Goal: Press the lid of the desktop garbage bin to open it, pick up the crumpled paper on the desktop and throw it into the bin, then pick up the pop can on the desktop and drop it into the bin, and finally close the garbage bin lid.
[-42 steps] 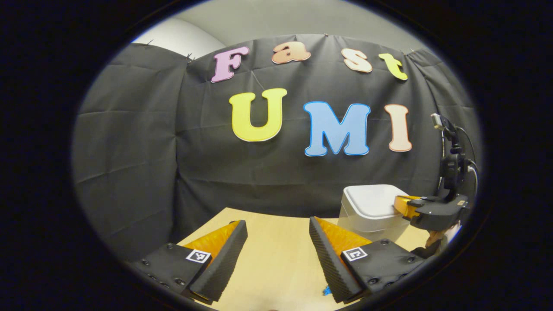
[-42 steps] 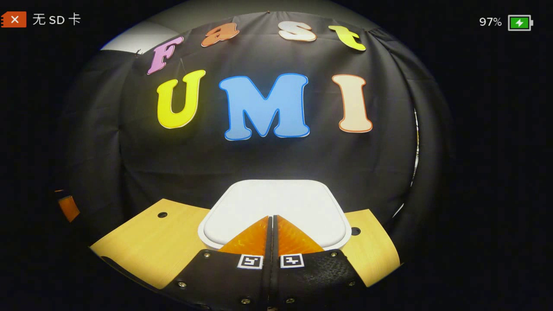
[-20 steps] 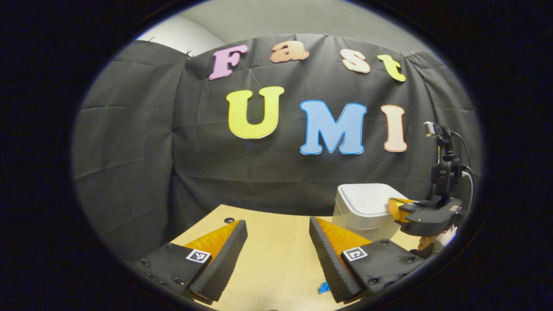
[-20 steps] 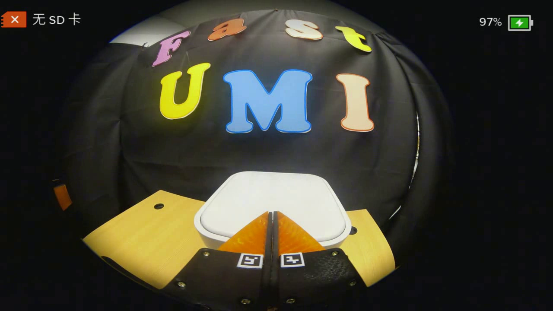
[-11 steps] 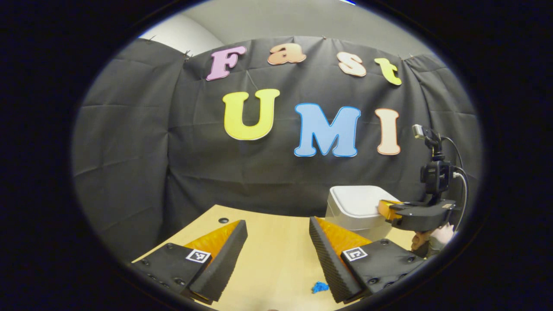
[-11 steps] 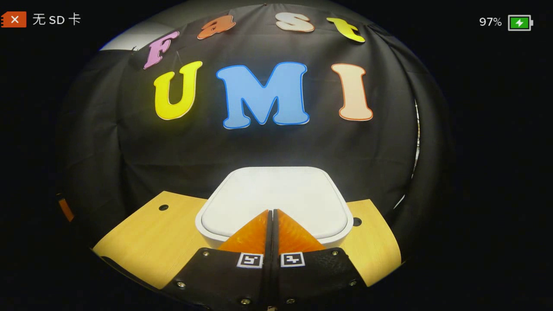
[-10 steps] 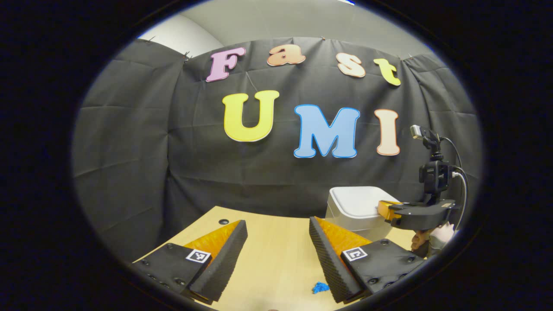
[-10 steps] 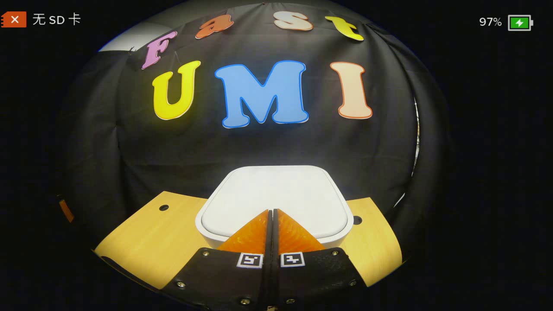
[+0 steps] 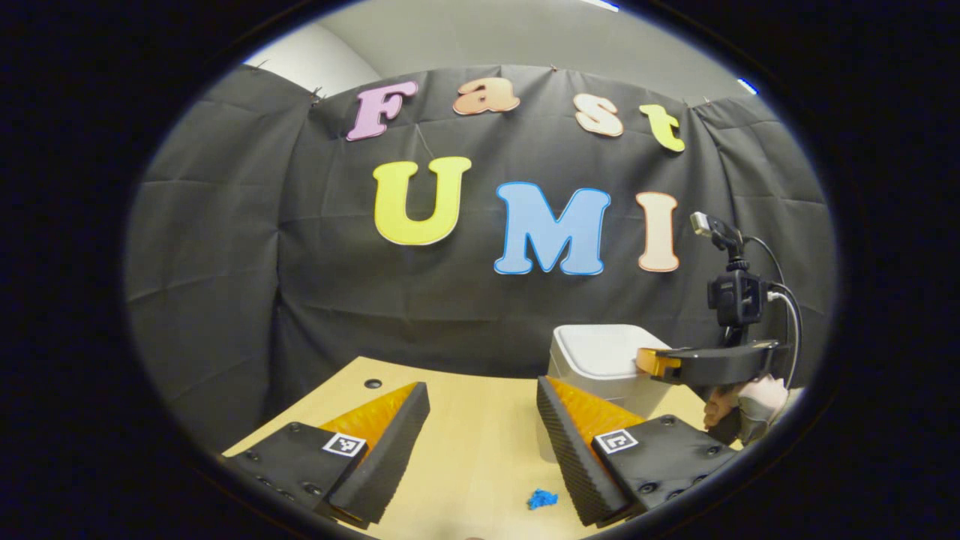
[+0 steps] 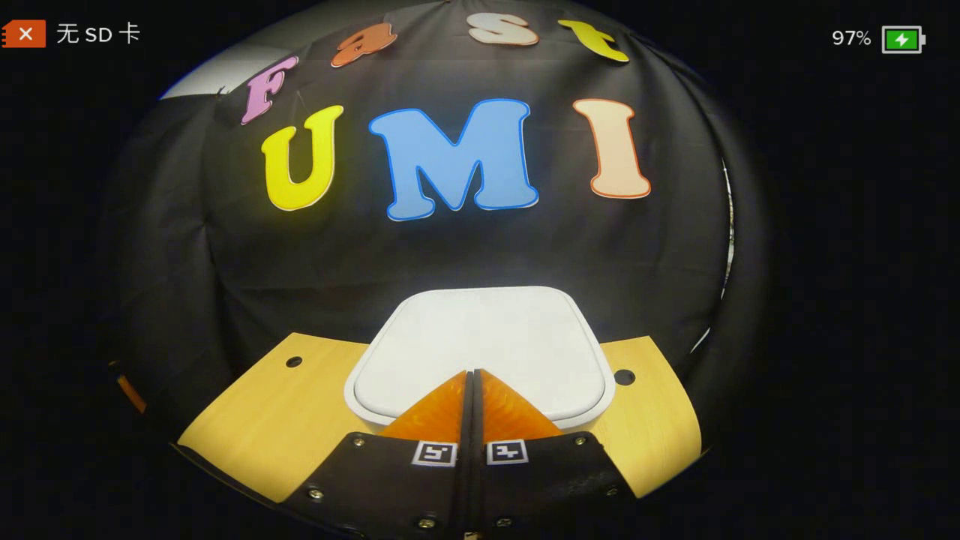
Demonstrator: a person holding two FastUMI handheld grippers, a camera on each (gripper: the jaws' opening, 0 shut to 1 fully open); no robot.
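Note:
The white bin (image 9: 592, 360) stands at the back right of the wooden table, its flat lid (image 10: 480, 349) down. My right gripper (image 10: 472, 373) is shut with nothing in it, its tips over the lid's near edge; whether they touch it I cannot tell. In the left gripper view that right gripper (image 9: 651, 362) reaches in from the right at lid height, held by a hand (image 9: 750, 401). My left gripper (image 9: 480, 394) hangs open above the tabletop, left of the bin. A small blue crumpled scrap (image 9: 540, 498) lies on the table by its right finger.
The light wooden table (image 9: 465, 442) has round holes near its back edge (image 9: 373, 383) and beside the bin (image 10: 622, 376). Black cloth closes off the back and sides just behind the bin.
My left gripper's view has swung left, so the bin and right gripper sit closer to centre and the blue scrap shows more. The right gripper stays shut over the lid, which stays down.

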